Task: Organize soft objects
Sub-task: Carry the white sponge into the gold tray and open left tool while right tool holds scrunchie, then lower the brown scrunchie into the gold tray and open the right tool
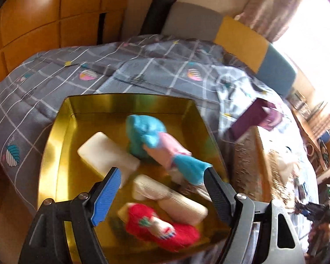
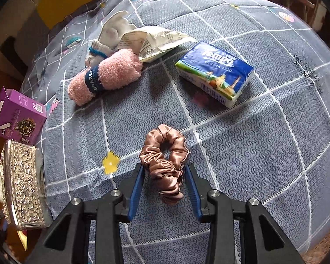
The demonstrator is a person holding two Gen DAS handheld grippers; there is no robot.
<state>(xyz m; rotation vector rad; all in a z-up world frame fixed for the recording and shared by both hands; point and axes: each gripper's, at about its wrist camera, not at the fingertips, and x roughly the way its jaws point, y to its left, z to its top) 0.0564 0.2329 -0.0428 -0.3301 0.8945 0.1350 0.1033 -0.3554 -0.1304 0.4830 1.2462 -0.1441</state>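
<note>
In the left wrist view a gold tin (image 1: 55, 136) on the bed holds a blue and pink sock bundle (image 1: 156, 143), white pads (image 1: 107, 154), a cream roll (image 1: 178, 202) and a red knit item (image 1: 160, 226). My left gripper (image 1: 162, 176) is open above the tin, holding nothing. In the right wrist view a bronze satin scrunchie (image 2: 165, 160) lies on the grey bedspread (image 2: 264, 154). My right gripper (image 2: 165, 171) is open, its fingers on either side of the scrunchie's near part. A rolled pink towel (image 2: 107, 77) and white socks (image 2: 112, 37) lie farther back.
A blue Tempo tissue pack (image 2: 215, 72) and a crumpled paper packet (image 2: 156, 41) lie behind the scrunchie. A purple carton (image 2: 17, 116) and an ornate silver box (image 2: 22, 187) stand at the bed's left edge. A wooden wardrobe (image 1: 44, 11) stands behind the bed.
</note>
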